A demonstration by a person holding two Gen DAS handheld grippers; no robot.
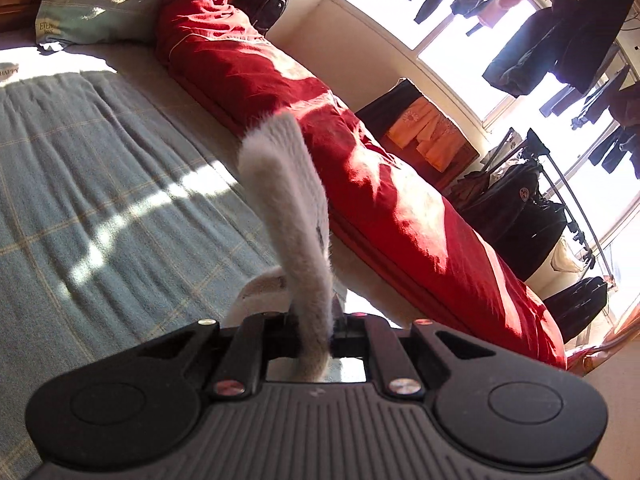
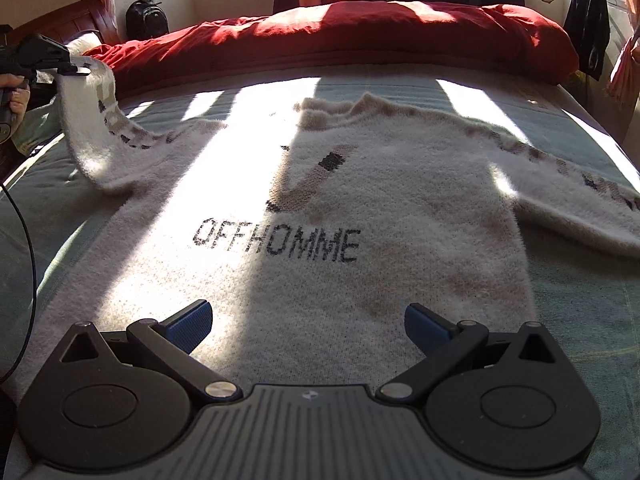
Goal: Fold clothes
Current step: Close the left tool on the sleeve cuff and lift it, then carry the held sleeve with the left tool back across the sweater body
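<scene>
I see a fuzzy cream knit sweater (image 2: pixel 320 208) lying flat, front up, on the bed (image 2: pixel 580 312), whose cover is a pale blue-green plaid weave. Black block lettering reads OFFHOMME across the chest, with tan and black knit marks above it and down both sleeves. Sun stripes and dark shadows cross the nap.

My left hand-held gripper (image 1: pixel 316 336) is pressed together, pinching the sweater's left sleeve (image 1: pixel 288 208); the soft tube of knit rises from the jaws toward 12 o'clock in its view. In the right wrist view that sleeve (image 2: pixel 92 120) hangs lifted at 10 o'clock, off the bed, arcing down to the shoulder, and a hand (image 2: pixel 16 96) grips the tool there.

My right hand-held gripper (image 2: pixel 307 330) is spread wide over the sweater's lower body, its 2 blue ribbed pads (image 2: pixel 192 324) apart and holding nothing. The other sleeve (image 2: pixel 580 200) lies flat toward 3 o'clock.

A rumpled red quilt (image 2: pixel 340 36) runs along the far edge of the bed at 12 o'clock. A black backpack (image 2: pixel 146 20) stands at 11 o'clock, dark clothes (image 1: pixel 560 40) hang by the bright window, and a pillow (image 1: pixel 104 4) sits at the bed's head.
</scene>
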